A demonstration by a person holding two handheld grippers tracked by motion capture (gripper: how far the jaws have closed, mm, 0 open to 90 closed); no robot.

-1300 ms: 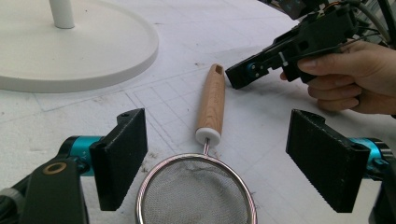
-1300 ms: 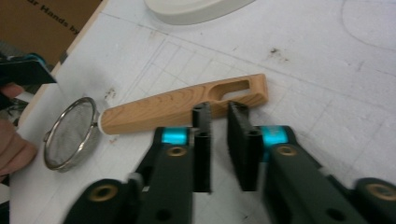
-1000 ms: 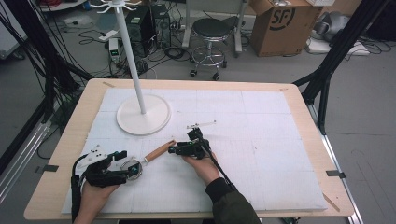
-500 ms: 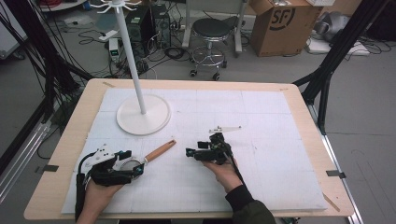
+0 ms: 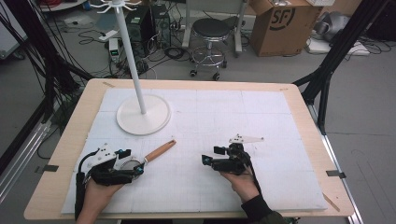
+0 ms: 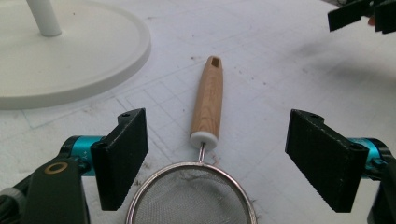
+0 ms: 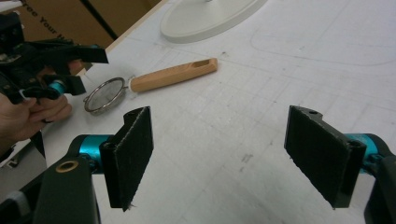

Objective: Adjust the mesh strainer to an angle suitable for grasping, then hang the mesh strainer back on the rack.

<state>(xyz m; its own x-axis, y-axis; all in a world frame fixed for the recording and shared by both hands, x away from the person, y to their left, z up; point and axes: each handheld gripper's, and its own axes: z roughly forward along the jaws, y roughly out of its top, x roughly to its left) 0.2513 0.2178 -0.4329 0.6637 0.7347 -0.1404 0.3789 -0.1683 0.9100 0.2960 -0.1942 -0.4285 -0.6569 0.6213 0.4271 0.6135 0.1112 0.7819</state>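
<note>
Mesh strainer (image 6: 194, 198) between left tongs (image 6: 224, 163), untouched

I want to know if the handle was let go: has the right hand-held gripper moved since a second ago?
Yes. The right hand-held gripper has drawn away rightward from the strainer and the white stand base, jaws just opened, nothing between them.

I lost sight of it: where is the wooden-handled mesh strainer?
High view, front left: wooden-handled mesh strainer lies flat by the left gripper, below the white stand base.
</note>
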